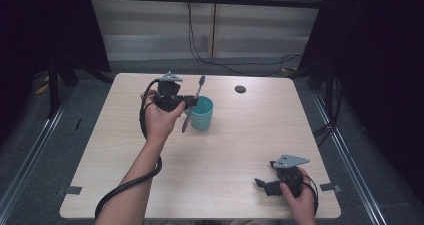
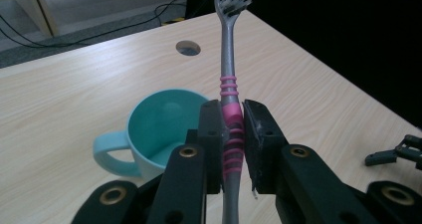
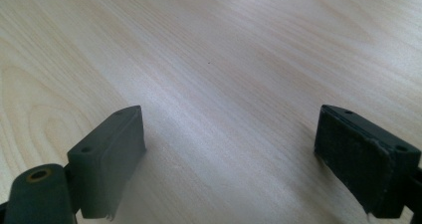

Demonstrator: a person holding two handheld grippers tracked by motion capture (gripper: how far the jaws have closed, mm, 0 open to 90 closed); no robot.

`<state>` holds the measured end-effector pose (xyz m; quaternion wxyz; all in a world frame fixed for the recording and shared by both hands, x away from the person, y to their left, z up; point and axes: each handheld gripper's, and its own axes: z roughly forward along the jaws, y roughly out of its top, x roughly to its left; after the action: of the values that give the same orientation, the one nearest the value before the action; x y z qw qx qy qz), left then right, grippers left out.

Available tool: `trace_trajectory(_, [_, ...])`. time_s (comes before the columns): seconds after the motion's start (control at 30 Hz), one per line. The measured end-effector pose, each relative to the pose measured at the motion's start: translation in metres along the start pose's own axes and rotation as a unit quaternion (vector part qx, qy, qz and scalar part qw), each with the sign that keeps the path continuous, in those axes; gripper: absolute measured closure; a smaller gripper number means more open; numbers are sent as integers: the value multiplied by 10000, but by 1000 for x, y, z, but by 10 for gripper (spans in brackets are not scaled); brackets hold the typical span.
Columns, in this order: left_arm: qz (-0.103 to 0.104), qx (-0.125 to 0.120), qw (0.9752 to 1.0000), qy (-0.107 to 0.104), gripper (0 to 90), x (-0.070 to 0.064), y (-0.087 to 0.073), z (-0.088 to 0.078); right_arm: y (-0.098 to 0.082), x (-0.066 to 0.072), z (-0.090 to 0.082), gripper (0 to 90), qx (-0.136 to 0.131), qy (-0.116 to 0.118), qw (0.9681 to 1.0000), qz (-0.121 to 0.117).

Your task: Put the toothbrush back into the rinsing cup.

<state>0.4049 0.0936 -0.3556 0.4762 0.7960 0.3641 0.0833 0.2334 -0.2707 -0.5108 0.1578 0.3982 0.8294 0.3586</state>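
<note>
— Pale wood tabletop fills the middle of the high view, with dark curtains at both edges. What sits toward the left?

— Left of centre, the left gripper pinches a toothbrush by its pink ribbed grip, bristles up, tail hanging down. Just right of it, touching or nearly so, stands a teal mug, mouth up.

— How would the brush handle?

— Light and stiff, I judge, with a slim handle that could pivot between the pads. The ribbed rubber mid-handle, where it is held now, looks the surest spot.

— And the mug?

— Probably rigid and steady, open enough to take the tail.

— Farther right?

— At lower right, the right gripper rests low by the table's edge, jaws spread wide with nothing between them.
</note>
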Motion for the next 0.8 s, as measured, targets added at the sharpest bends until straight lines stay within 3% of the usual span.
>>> trace_trajectory(0.17, [78, -51, 10000, 18, 792, -1, 4, 1, 0, 0, 0, 118, 1, -1, 10000, 0])
trace_trajectory(0.8, [-87, -361, 9993, 11, 793, 2, 16, 4, 0, 0, 0, 118, 5, 5, 10000, 5])
